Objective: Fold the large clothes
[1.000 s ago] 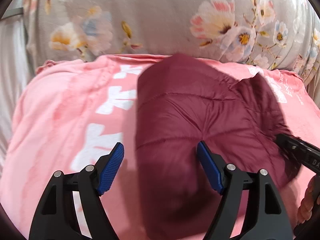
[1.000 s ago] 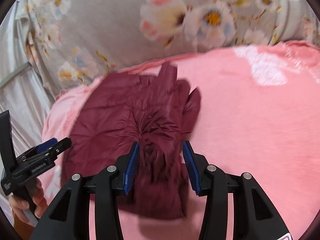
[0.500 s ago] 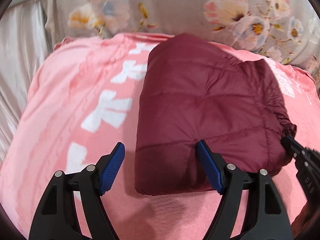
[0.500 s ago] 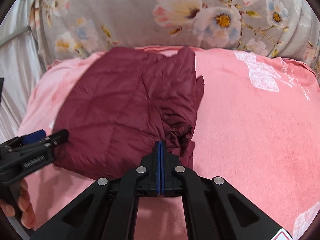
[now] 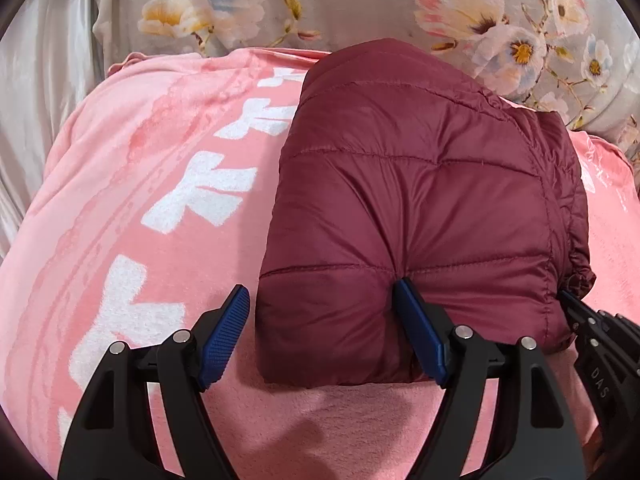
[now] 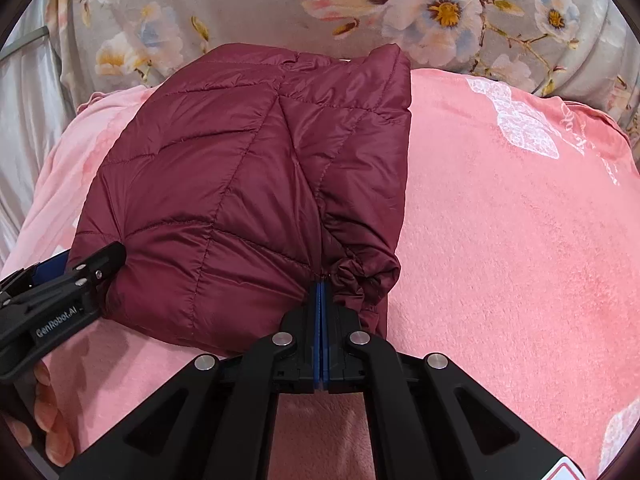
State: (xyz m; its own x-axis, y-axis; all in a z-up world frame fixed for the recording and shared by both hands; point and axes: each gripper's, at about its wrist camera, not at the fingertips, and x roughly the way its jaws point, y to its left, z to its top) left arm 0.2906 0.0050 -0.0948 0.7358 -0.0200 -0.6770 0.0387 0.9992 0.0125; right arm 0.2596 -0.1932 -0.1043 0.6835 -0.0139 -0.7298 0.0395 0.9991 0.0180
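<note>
Left wrist view, my left gripper (image 5: 322, 334) spread apart around the folded jacket's (image 5: 420, 208) near left corner at frame centre, on the pink blanket (image 5: 132, 184), my right gripper (image 6: 321, 292) clamped on its near edge.

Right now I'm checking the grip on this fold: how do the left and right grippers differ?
The left gripper is open, its right pad pressing into the maroon puffer jacket; the right gripper is shut on the jacket's gathered edge. The left works the jacket's left near corner, the right its right near corner. Both have blue pads and black frames above the pink blanket.
</note>
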